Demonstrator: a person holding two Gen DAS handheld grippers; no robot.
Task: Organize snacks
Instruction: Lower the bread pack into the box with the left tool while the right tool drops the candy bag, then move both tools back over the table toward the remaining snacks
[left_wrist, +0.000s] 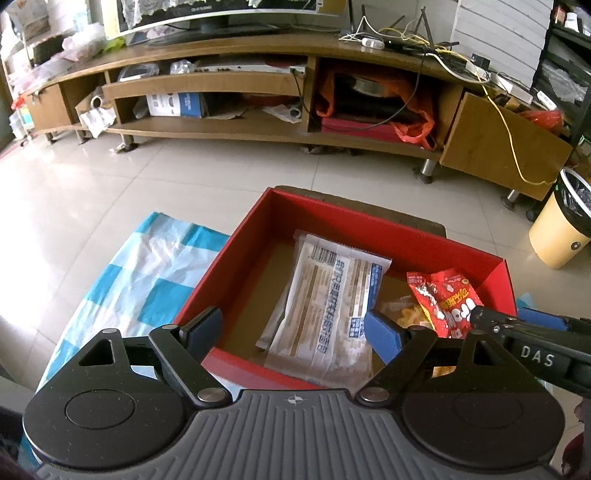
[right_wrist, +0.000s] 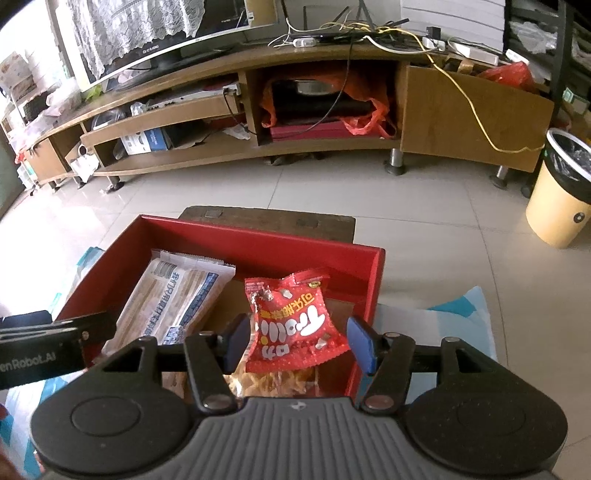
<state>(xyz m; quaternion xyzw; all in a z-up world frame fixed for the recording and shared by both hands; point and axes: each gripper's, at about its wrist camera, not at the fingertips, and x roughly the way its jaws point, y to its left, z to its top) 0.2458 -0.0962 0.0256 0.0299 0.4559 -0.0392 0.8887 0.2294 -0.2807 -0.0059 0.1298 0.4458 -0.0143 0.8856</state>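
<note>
A red cardboard box (left_wrist: 369, 225) stands open-topped on a blue-and-white checked cloth. A long white and beige snack packet (left_wrist: 328, 291) lies flat inside it. My left gripper (left_wrist: 291, 334) hovers open over the packet's near end, with both pads clear of it. To the right, a red snack bag (right_wrist: 291, 325) stands tilted over a clear packet of yellow snacks (right_wrist: 273, 382) in the box (right_wrist: 258, 236). My right gripper (right_wrist: 299, 341) is shut on the red bag, its blue pads touching the bag's two side edges. The white packet (right_wrist: 177, 295) lies to the left of the red bag.
The checked cloth (left_wrist: 140, 280) spreads on both sides of the box. A dark wooden surface (right_wrist: 269, 219) juts out behind the box. A long wooden TV stand (left_wrist: 258, 133) with clutter and cables crosses the back. A yellow waste bin (left_wrist: 561, 229) stands on the tiled floor at right.
</note>
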